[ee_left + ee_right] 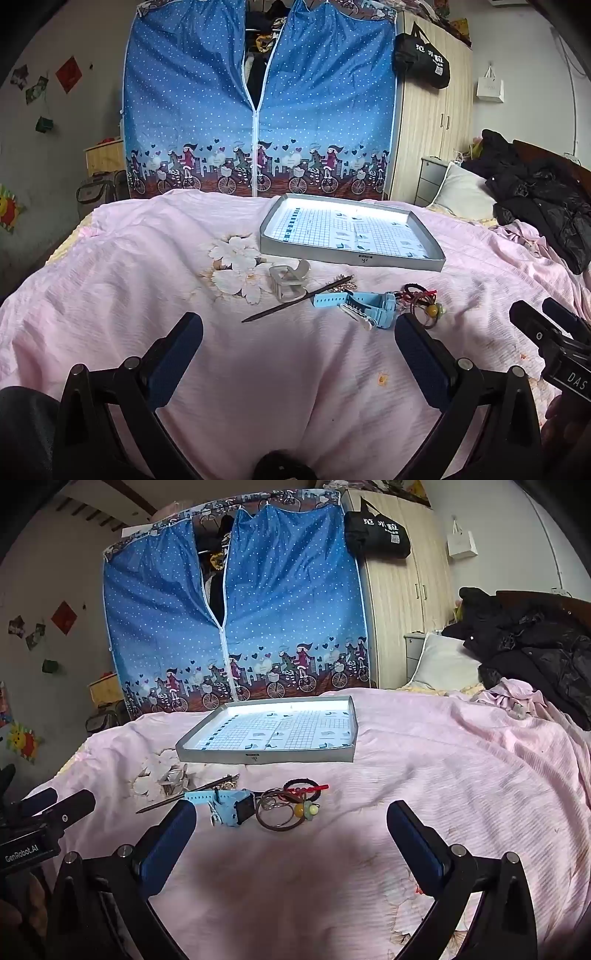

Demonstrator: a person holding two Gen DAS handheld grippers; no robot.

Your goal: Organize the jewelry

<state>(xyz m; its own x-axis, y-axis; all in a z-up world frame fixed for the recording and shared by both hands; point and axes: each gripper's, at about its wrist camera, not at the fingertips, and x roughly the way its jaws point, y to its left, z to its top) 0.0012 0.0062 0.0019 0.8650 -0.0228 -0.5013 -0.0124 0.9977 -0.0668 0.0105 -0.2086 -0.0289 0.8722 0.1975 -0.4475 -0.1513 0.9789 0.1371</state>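
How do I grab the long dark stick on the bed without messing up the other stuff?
Probably best to pinch the dark stick near its bare near-left end, coming down from above with the jaws across it. That end lies alone on the pink bedspread; the far end sits by the blue watch and the clear hair claw. The left gripper is open.

Black gripper frames, blue finger pads [177, 358]; silver screws; dark sleeve [22, 424]

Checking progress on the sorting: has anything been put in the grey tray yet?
No. The grey tray shows only its printed grid lining, while the blue watch and hair ties lie on the pink bedspread.
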